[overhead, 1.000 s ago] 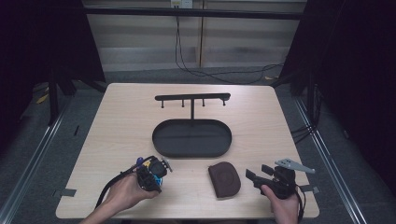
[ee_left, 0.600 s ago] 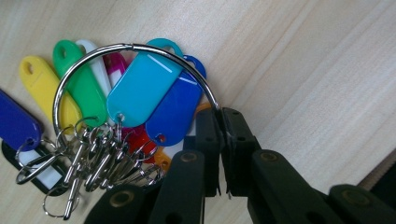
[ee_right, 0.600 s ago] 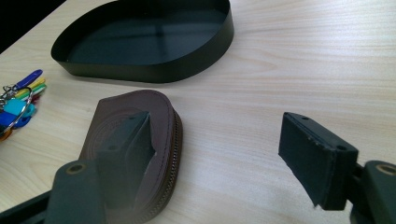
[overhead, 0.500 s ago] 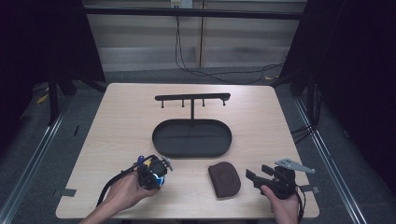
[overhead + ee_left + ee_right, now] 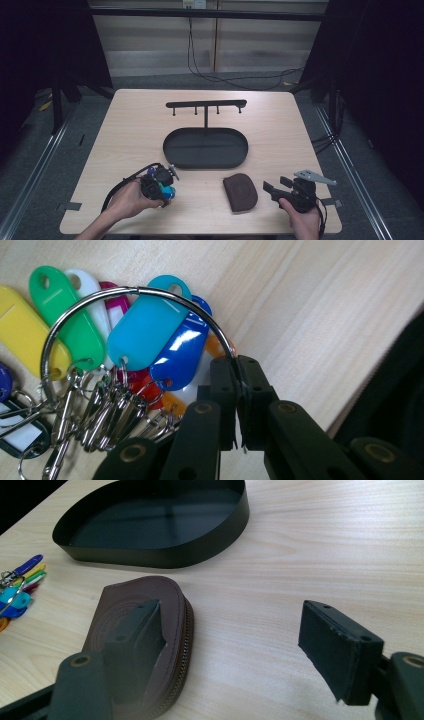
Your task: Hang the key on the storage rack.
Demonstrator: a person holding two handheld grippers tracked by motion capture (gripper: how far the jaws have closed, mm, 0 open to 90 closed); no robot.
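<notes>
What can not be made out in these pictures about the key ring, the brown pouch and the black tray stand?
- Key ring: in the left gripper view its lower arc hides behind the tags and the shut left hand-held gripper; the yellow tag is cut by the left edge.
- Brown pouch: in the right gripper view the open right hand-held gripper covers part of it; its content is hidden.
- Black tray stand: in the high view its hooks are too small to judge.

A light wooden table (image 5: 280,125) occupies the frame centre. At centre, a black oval metal tray (image 5: 205,148) carries an upright T-shaped hook rail (image 5: 206,104). Lower left, the left gripper (image 5: 161,185) sits over coloured plastic key tags (image 5: 167,192). Lower centre lies a brown leather pouch (image 5: 240,192). Lower right, the right gripper (image 5: 276,187) has its jaws spread.
</notes>
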